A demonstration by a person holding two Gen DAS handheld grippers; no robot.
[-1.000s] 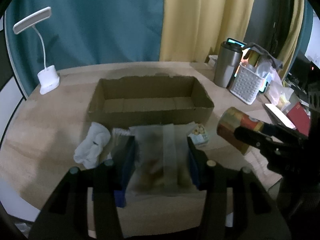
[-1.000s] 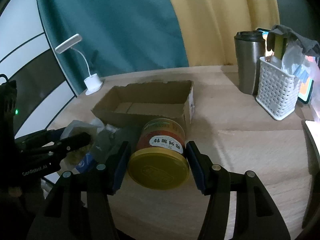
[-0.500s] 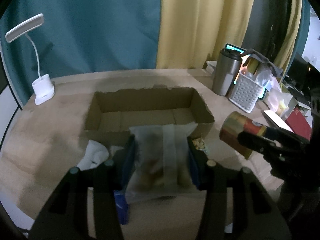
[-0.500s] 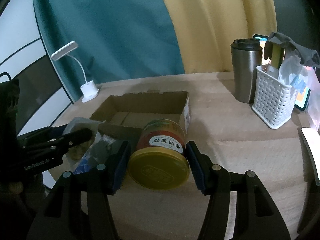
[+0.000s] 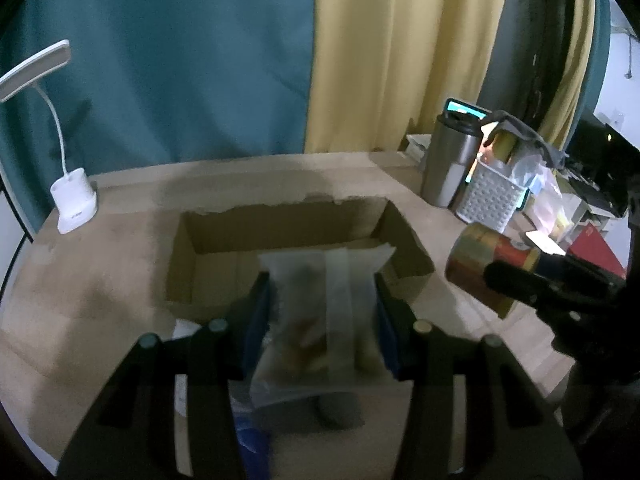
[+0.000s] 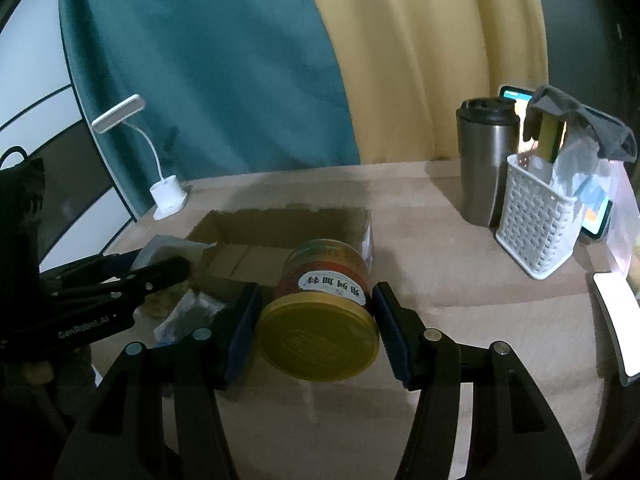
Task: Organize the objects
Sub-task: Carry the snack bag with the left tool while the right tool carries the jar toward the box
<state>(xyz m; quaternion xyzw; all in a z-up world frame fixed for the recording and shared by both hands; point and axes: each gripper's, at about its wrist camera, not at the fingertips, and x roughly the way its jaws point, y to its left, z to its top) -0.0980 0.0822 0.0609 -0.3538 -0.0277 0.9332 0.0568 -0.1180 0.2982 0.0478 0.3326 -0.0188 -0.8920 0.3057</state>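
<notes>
My left claw (image 5: 322,312) clenched on clear snack bag (image 5: 324,316), bag held above desk (image 5: 100,280), its top edge over near wall of open box (image 5: 288,248) just ahead. My right claw (image 6: 318,312) gripping red-and-gold can (image 6: 324,300), gold lid toward camera, box (image 6: 280,240) ahead-left. Tumbler (image 6: 486,168) and white basket (image 6: 536,220) far ahead-right.

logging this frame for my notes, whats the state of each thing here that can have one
left claw: shut on clear plastic snack bag
right claw: shut on gold-lidded red-label tin can, tilted
brown cardboard box: open, looks empty
steel travel tumbler: upright, lid on
white desk lamp: off
</notes>
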